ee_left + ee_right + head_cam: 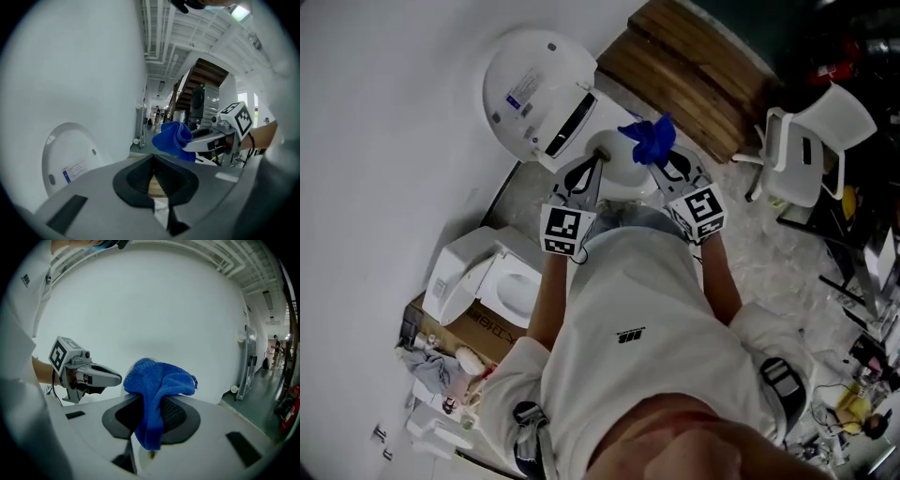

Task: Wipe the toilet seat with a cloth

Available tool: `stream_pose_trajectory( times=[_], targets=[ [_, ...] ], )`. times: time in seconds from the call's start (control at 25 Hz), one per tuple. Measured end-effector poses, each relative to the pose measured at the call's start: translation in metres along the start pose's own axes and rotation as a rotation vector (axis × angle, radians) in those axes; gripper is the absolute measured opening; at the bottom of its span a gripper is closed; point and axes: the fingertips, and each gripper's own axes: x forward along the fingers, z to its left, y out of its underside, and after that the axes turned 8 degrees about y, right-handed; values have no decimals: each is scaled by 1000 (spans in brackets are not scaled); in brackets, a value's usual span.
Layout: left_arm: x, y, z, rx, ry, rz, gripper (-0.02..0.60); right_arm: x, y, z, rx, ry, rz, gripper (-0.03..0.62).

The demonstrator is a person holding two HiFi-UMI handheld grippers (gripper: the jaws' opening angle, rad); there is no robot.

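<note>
The white toilet stands straight ahead with its lid (530, 89) raised against the wall and its bowl rim (617, 171) just past both grippers. My right gripper (662, 157) is shut on a crumpled blue cloth (649, 139), which is held in the air above the bowl's right side. In the right gripper view the blue cloth (157, 397) bulges up over the jaws and hangs down between them. My left gripper (596, 161) hovers over the bowl's left side, shut and holding nothing. In the left gripper view the cloth (172, 138) and the lid (70, 161) both show.
A second white toilet (492, 281) sits on a cardboard box (464, 330) at the lower left. Wooden steps (694, 70) lie behind the toilet on the right. A white chair (806, 150) and floor clutter (862, 366) fill the right side. A white wall runs along the left.
</note>
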Motion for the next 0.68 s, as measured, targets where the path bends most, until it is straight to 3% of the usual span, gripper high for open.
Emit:
stream_pose_trajectory(
  times=[0.32,0.68],
  targets=[
    [9,-51,-25,73,88,-70,9,-17,-37,-3,-13,59,-83,87],
    [1,-68,-33,96,74,-100,9,-32,-58,-3,-37,72,-133,87]
  ],
)
